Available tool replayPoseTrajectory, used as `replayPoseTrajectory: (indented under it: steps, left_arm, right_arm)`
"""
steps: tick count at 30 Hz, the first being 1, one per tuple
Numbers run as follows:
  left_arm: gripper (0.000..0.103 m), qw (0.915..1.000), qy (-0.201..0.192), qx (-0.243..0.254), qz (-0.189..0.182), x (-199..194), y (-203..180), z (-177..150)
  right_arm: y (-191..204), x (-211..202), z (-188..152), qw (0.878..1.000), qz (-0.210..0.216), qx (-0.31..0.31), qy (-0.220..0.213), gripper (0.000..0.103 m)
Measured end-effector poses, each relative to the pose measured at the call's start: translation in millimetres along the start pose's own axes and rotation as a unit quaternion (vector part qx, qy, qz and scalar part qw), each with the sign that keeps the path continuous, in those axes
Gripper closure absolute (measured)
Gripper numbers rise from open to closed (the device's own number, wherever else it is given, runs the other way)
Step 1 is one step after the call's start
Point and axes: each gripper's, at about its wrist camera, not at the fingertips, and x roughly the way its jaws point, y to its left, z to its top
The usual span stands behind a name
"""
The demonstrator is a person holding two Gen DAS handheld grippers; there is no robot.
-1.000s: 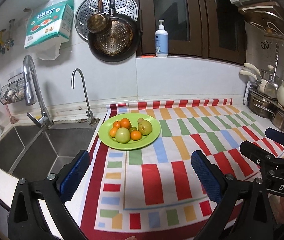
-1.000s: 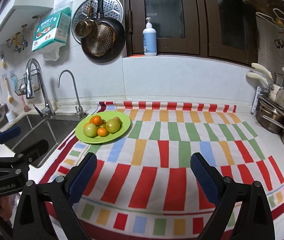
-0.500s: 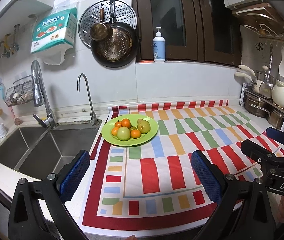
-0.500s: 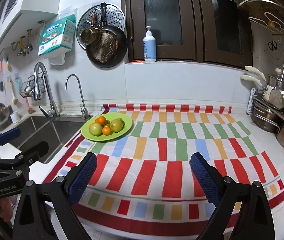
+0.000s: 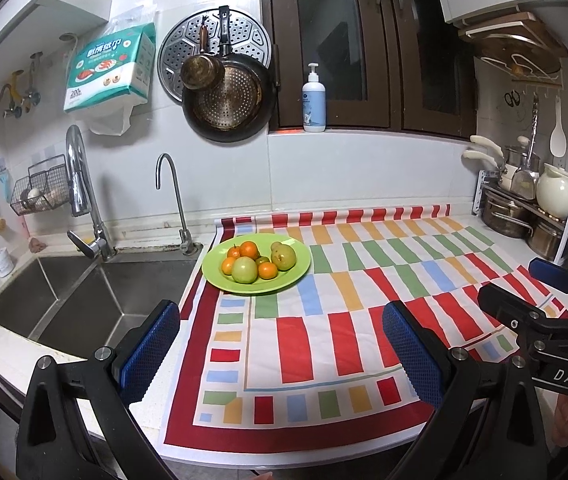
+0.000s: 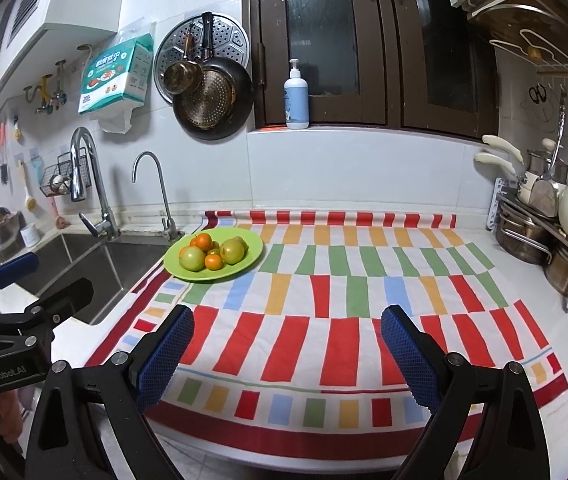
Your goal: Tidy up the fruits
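A green plate (image 5: 297,274) (image 6: 250,258) lies on the striped cloth's far left corner, beside the sink. It holds several small oranges (image 5: 249,249) (image 6: 205,241), a green round fruit (image 5: 244,270) (image 6: 192,259) and a yellow-green pear-like fruit (image 5: 283,256) (image 6: 232,251). My left gripper (image 5: 282,354) is open, held back over the counter's front edge, well short of the plate. My right gripper (image 6: 287,354) is open too, over the cloth's near edge, with nothing between its blue pads. Each gripper shows at the side of the other's view.
A steel double sink (image 5: 80,300) with two taps sits left of the cloth (image 5: 347,320). Pots and a white jug on a rack (image 6: 543,232) crowd the right end. Pans hang on the wall; a soap bottle (image 6: 296,96) stands on the sill.
Both grippers have drawn back from the plate and risen; the counter's front edge and floor now show. The fruit and plate have not moved. Both stay open.
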Motion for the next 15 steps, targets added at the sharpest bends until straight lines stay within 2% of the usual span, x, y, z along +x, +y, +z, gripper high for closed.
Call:
replayPoseTrajectory:
  steps: [15]
  left_arm:
    - [0.000, 1.0000, 0.001, 0.000, -0.007, -5.0, -0.9, 1.1]
  right_arm:
    - [-0.5, -4.9, 0.4, 1.000, 0.002, 0.001, -0.003, 0.008]
